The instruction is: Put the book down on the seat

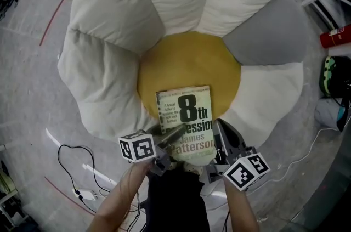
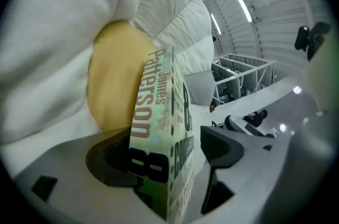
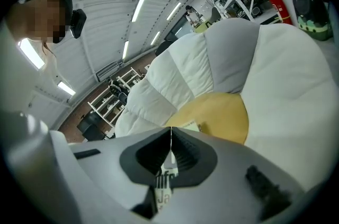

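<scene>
L hand-held gripper (image 1: 171, 136) sits at the near-left corner of the book (image 1: 186, 116), jaws well apart. In the left gripper view the book's spine (image 2: 159, 112) stands between them: left pad is right by the spine, can't tell if touching, and there's a clear gap to the right pad, so no grip. R hand-held gripper (image 1: 218, 132) is at the book's near-right edge. In the right gripper view its jaws (image 3: 170, 151) are closed nearly together, w/ only a thin slice of the book pinched between the pads; printed cover shows just below them and a pale corner (image 3: 186, 125) pokes out past them.

Book lies flat, front cover up, on the seat (image 1: 109, 17), a big flower-shaped cushion on the floor (image 1: 33, 88). It rests on the near part of the yellow centre (image 1: 186, 61), w/ its near edge reaching over toward the white petals (image 1: 263, 94) closest to the person. Title reads upright from the head view. One petal, far right, is grey (image 1: 269, 33); the rest are white.

Off the seat: red fire extinguisher (image 1: 335, 37) at the far right edge, and a thin black cable (image 1: 77, 151) looped on the floor near left.
</scene>
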A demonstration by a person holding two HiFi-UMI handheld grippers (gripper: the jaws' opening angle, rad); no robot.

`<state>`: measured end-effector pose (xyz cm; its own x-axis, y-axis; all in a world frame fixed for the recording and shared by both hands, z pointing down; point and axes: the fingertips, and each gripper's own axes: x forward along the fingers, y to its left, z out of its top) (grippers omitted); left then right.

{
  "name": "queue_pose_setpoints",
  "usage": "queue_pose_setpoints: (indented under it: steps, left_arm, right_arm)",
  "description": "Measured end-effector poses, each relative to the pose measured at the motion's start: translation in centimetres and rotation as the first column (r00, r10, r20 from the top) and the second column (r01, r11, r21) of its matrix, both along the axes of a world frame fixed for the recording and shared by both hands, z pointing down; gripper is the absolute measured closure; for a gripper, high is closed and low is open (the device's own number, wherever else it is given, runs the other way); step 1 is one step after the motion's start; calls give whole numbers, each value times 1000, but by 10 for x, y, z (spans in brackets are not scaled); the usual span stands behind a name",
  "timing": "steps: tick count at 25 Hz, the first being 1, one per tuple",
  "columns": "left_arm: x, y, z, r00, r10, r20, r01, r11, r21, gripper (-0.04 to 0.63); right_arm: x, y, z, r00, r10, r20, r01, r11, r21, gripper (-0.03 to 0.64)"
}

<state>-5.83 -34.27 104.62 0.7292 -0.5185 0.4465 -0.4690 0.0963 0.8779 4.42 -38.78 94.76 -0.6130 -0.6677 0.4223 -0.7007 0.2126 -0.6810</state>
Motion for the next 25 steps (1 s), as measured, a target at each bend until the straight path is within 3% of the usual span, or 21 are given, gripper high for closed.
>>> queue_pose_setpoints:
  steps: [4,9,16,21,25]
  left_arm:
    - [-8,7,2,982,25,189,-13,998,-66,157]
    - [-24,16,-9,924,60,377,-30,996,-86,134]
    - [-24,23,-54,932,89,352,-54,993,-108,137]
    - [-20,26,-95,950,105,295,-79,992,-99,141]
    - [-20,27,-128,943,93,318,-73,995,-73,177]
  right_arm:
    - [2,-3,-22,1000,-1,13,1,1000,1,603]
    - [-1,0,-42,1000,-12,18,12,1000,-12,603]
    - [-12,3,-79,999,-37,4,37,999,-17,603]
    - [-11,8,-106,1000,-18,25,19,1000,-18,603]
    - [-12,12,-135,999,-14,43,15,1000,-13,603]
